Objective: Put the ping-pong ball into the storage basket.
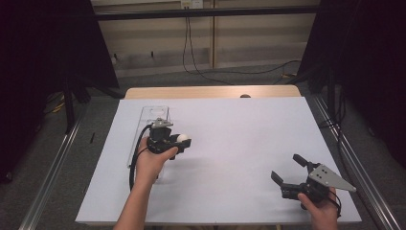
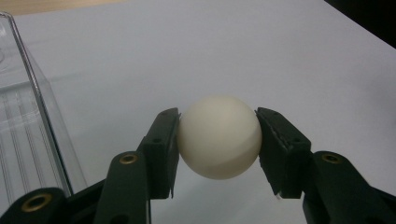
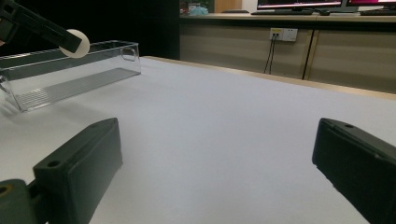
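Left gripper (image 2: 218,140) pinching white ball (image 2: 219,136), lifted just beside clear plastic tray (image 1: 154,117), on tray's right. Right gripper (image 1: 288,168) well apart from tray, near white sheet's (image 1: 230,134) front right corner, jaws spread wide on nothing. Broad bare sheet between tray and right gripper. Wooden table edge (image 1: 210,91) beyond tray; grey carpet (image 1: 268,79), wall cables (image 1: 189,43) farther back.

A sheet (image 1: 230,158) lay on the table (image 1: 210,91). The tray (image 1: 154,117) stood on its left part; the left gripper (image 1: 178,142) held a ball (image 1: 182,138) just right of the tray, and the right gripper (image 1: 288,171) sat well apart at the near right
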The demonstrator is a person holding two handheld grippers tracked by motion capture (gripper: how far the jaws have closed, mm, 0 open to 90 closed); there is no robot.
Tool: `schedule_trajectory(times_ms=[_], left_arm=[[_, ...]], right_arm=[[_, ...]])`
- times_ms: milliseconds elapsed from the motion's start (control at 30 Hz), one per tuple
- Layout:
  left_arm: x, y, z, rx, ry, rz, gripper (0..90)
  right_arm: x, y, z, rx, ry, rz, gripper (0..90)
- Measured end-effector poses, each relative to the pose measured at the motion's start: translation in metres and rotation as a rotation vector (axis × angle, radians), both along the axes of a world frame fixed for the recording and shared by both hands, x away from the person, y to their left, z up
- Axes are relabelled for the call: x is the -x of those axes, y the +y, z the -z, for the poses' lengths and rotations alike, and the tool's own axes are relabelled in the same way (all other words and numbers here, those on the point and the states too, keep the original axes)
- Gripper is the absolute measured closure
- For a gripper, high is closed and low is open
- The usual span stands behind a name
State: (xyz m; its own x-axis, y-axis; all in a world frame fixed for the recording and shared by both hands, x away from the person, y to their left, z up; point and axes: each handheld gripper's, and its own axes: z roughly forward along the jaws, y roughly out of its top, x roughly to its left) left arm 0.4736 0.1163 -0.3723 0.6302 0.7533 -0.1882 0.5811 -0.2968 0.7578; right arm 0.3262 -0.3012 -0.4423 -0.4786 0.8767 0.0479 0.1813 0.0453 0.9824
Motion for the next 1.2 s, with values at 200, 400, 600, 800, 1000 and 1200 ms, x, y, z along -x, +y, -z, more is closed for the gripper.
schedule_trajectory(times_ms=[200,400,600,800,1000,1200], left_arm=[[0.001,0.0027,-0.0033,0.011,-0.003,-0.007,51.3],[0.0018,0.0055,-0.0044,0.011,0.0,-0.009,51.3],[0.0013,0.0068,-0.0055,0.005,0.001,-0.008,51.3],[0.0006,0.0067,-0.0053,-0.002,0.003,-0.01,51.2],[-0.0002,0.0062,-0.0053,-0.007,0.007,-0.005,51.3],[-0.0011,0.0046,-0.0048,-0.003,0.009,0.0,51.3]], right_arm=[[-0.0006,0.0,0.0004,-0.001,0.002,0.002,1.1],[-0.0001,0.0003,0.0001,-0.001,0.001,-0.001,1.1],[-0.0002,0.0002,-0.0001,0.001,-0.002,-0.001,1.1],[-0.0002,0.0,-0.0001,0.001,-0.004,-0.001,1.1],[-0.0001,-0.0001,-0.0001,0.001,-0.005,0.001,1.1],[-0.0001,-0.0008,-0.0005,0.0,-0.007,0.004,1.1]])
